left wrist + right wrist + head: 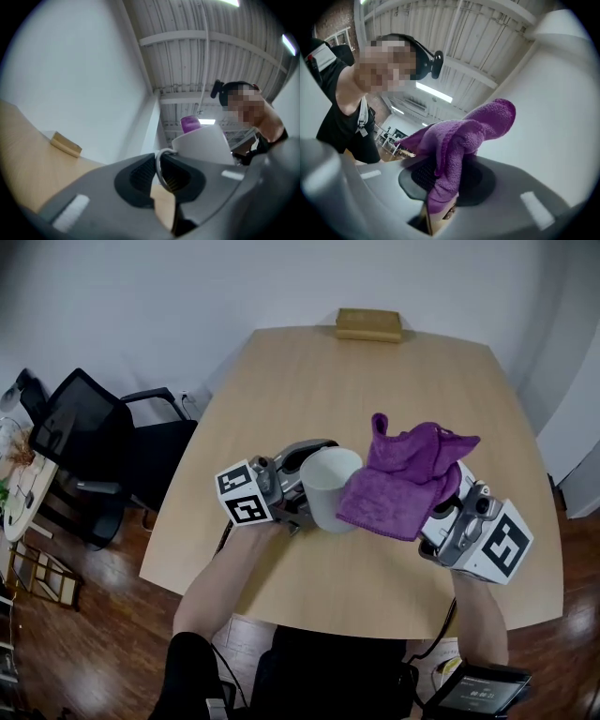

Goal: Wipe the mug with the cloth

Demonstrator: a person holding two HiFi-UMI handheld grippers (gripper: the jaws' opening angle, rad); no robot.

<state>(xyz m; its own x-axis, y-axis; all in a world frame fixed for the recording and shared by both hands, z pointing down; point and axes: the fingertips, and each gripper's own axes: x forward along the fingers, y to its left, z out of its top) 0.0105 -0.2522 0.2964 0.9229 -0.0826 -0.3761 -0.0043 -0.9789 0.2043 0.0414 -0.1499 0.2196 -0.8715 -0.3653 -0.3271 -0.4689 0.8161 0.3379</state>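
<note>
Purple cloth clamped in R gripper, mug's 3 o'clock. My L gripper pinches only handle; wiping cd twist it loose.

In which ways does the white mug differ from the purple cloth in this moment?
The white cylindrical mug is rigid and smooth; the purple terry cloth is soft and bunched. The left gripper clamps the mug by its thin handle; the right gripper pinches the cloth, which drapes over it. Shared: both are held, side by side, over the light wooden table.
</note>
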